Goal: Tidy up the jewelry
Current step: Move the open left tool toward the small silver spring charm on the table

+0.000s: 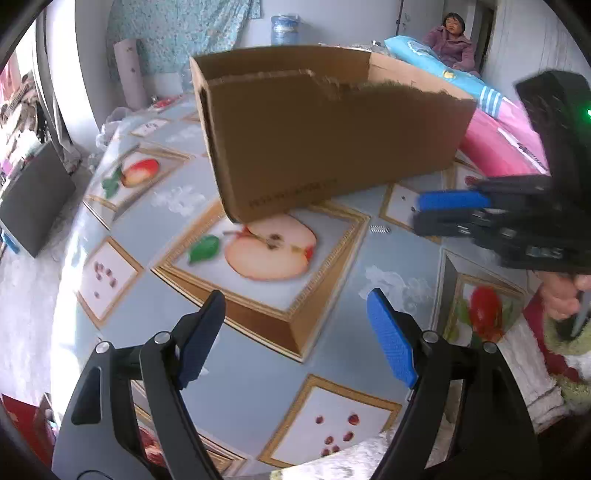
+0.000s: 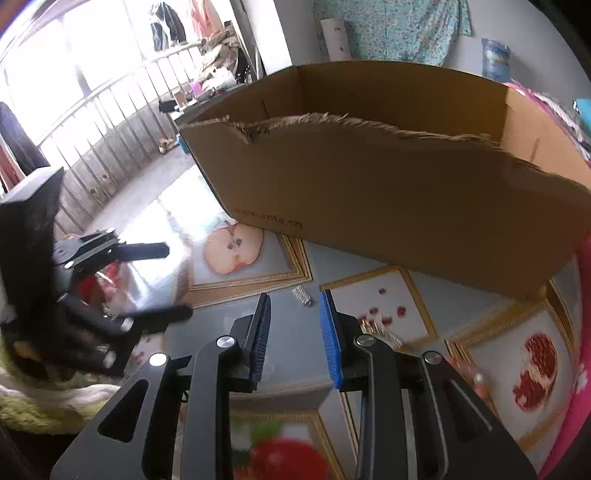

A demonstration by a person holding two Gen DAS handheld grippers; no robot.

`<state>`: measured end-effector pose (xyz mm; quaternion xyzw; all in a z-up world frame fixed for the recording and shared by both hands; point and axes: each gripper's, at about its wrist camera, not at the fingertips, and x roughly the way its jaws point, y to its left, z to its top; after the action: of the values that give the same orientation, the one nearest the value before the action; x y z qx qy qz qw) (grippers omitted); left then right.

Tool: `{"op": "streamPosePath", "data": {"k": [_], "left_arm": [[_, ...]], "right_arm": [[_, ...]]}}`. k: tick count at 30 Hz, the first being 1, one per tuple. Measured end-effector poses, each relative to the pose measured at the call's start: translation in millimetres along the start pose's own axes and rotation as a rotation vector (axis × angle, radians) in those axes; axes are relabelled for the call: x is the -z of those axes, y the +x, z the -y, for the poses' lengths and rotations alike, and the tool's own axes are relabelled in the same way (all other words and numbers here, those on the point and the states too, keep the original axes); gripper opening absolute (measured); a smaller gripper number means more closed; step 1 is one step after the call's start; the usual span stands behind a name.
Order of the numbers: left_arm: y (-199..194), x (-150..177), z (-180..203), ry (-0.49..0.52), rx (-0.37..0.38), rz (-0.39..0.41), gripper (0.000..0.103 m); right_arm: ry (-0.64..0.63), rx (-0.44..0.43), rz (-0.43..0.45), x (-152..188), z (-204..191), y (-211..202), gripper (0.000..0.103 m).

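Home, lived-in room. Table (image 1: 258, 387) with fruit-picture cloth, bright pillows (image 1: 491, 144), flowery curtain (image 1: 177, 33), clothes hanging (image 2: 168, 24) by window, person sitting (image 1: 452, 44) near door.

Left tongs (image 1: 295, 328) gape wide and empty; right tongs (image 2: 295, 332) stand slightly parted, empty.

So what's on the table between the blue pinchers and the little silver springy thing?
Nothing. In the right wrist view, only bare tablecloth lies between the right gripper and the small silver jewelry piece just ahead of its fingertips.
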<state>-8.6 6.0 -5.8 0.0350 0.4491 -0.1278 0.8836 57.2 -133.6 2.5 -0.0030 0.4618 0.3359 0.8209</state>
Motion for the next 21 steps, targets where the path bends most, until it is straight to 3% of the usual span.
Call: {"op": "streamPosePath", "data": {"k": [8,13,17,21], "left_arm": [[3.2,13.4,10.1,-0.001,0.027,0.048,0.075],[1.3,20.1,17.6,0.021,0.018,0.077,0.075],[0.7,24.1,18.9,0.027,0.018,0.078,0.075],[-0.9,27.5,21.1,0.037,0.021,0.082,0.075]], "right_arm": [[-0.102,0.066,-0.027,-9.3,-14.2,22.5,0.018],[-0.096,0.049,-0.068,-7.7,-15.5,33.4,0.013],[-0.039,0.009,-0.082,-8.8,-12.7,31.1,0.010],[0.059,-0.093,-0.094,-7.6,-6.0,34.2,0.010]]}}
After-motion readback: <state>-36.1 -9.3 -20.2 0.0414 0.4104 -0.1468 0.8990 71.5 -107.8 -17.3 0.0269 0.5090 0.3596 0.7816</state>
